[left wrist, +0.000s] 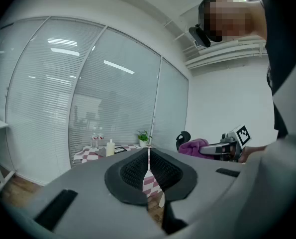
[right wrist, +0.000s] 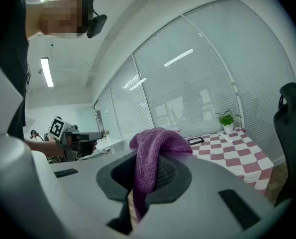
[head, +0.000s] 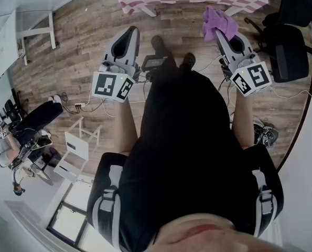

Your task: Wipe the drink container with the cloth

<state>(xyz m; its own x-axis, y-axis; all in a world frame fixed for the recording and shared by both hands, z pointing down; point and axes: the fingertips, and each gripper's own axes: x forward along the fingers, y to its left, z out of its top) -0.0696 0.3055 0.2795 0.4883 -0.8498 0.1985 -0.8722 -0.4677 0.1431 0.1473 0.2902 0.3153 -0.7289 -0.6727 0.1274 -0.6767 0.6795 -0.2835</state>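
A purple cloth (right wrist: 155, 143) is pinched between the jaws of the right gripper (right wrist: 143, 185) and draped over them. The left gripper (left wrist: 148, 172) is pressed together, nothing held. Small bottles (left wrist: 95, 139) are seen on the checked table (left wrist: 83, 156), well apart from both.

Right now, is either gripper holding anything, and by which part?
The right gripper is shut on the purple cloth, pinching a fold: a bunch sits above the jaws, a tail hangs below. The left gripper is shut on nothing.
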